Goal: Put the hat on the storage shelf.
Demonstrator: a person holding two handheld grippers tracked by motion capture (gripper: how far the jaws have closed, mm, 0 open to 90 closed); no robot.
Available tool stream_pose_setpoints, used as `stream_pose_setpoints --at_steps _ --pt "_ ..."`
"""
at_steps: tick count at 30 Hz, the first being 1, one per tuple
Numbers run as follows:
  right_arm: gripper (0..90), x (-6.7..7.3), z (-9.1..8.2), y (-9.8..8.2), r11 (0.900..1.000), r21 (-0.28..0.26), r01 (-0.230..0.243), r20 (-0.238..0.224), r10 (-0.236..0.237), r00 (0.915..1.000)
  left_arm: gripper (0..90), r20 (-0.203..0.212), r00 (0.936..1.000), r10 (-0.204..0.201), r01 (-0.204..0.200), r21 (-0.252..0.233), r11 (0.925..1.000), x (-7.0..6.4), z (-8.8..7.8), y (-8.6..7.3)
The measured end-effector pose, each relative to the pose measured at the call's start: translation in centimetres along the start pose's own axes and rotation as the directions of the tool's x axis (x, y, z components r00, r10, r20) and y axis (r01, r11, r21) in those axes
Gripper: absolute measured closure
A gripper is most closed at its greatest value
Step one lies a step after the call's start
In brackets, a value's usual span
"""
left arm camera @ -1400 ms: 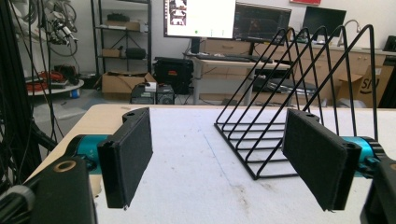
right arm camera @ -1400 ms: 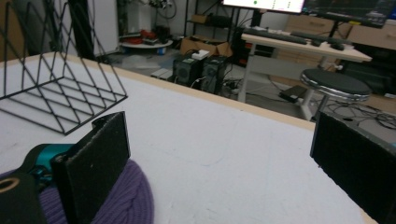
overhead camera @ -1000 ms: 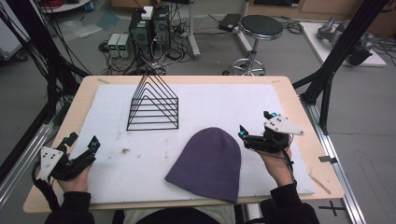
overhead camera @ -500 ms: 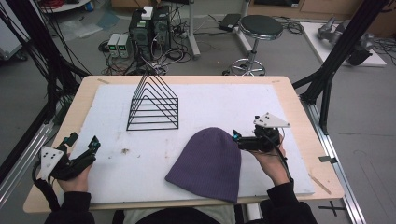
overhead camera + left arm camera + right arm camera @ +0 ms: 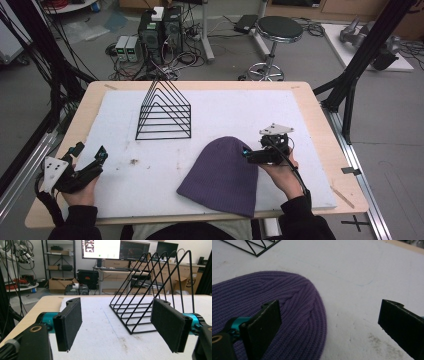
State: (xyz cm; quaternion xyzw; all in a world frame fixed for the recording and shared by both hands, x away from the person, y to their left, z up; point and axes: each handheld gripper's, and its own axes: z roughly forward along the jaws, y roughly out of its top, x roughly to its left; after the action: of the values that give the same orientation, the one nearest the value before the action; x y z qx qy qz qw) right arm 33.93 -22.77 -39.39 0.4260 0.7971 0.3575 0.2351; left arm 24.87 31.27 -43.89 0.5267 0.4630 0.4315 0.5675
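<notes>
On the mat point(image 5: 300, 115): one beanie point(image 5: 222, 175), one rack point(image 5: 165, 112)

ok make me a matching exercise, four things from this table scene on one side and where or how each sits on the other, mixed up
Things:
1. purple beanie
2. black wire rack
3. left tool
4. right tool

Places or states:
A. open, at the near left edge of the white mat
B. lying flat at the near middle of the mat
C. open, at the beanie's right edge
D. standing upright toward the far left of the mat

Pairs: 1-B, 2-D, 3-A, 4-C
</notes>
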Motion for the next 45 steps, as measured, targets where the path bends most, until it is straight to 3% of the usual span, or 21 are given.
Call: stream_pose_setpoints --at_steps 5,11,17,21,24,26,32,39,40,45 --pt "3.9 0.4 0.7 -0.1 0.999 0.039 0.001 0.012 -0.002 0.9999 25.5 0.000 1.0000 -0.007 0.007 0.001 1.0000 0.0 0.0 0.0" --pt "4.5 0.4 1.8 -0.4 0.990 0.108 -0.091 0.015 0.090 0.9959 25.4 0.004 1.0000 -0.003 0.003 0.003 1.0000 0.0 0.1 0.0" --pt "4.5 0.6 2.6 -0.7 0.984 0.151 -0.097 0.015 0.096 0.9953 25.4 0.007 0.9999 -0.010 0.010 0.000 0.9999 0.1 0.2 0.0" --pt "4.5 0.6 3.3 -1.0 0.975 0.197 -0.106 0.021 0.104 0.9944 25.4 0.009 0.9999 -0.011 0.011 0.000 0.9999 0.1 0.2 0.0" --pt "4.5 0.8 4.2 -1.2 0.961 0.252 -0.110 0.039 0.103 0.9939 25.4 0.012 0.9999 -0.010 0.010 0.001 0.9999 0.0 0.3 -0.1" --pt "4.5 0.9 4.4 -1.3 0.959 0.262 -0.108 0.038 0.102 0.9941 25.5 0.010 0.9999 -0.012 0.012 0.000 0.9999 0.1 0.3 0.0" --pt "5.3 0.3 4.8 -1.7 0.947 0.271 -0.171 0.005 0.176 0.9844 25.5 0.014 0.9998 -0.014 0.014 0.002 0.9999 0.0 0.3 -0.1" --pt "7.4 0.6 4.8 -1.7 0.952 0.261 -0.162 0.023 0.161 0.9866 25.6 0.021 0.9997 -0.014 0.013 0.005 0.9999 -0.1 0.5 -0.1" --pt "14.8 0.7 4.7 -1.6 0.956 0.250 -0.154 0.013 0.156 0.9877 25.6 0.022 0.9997 -0.015 0.015 0.005 0.9999 -0.1 0.5 -0.1" --pt "22.1 1.0 4.6 -1.5 0.958 0.244 -0.151 0.005 0.155 0.9880 25.6 0.027 0.9995 -0.017 0.017 0.005 0.9998 -0.2 0.7 -0.1"
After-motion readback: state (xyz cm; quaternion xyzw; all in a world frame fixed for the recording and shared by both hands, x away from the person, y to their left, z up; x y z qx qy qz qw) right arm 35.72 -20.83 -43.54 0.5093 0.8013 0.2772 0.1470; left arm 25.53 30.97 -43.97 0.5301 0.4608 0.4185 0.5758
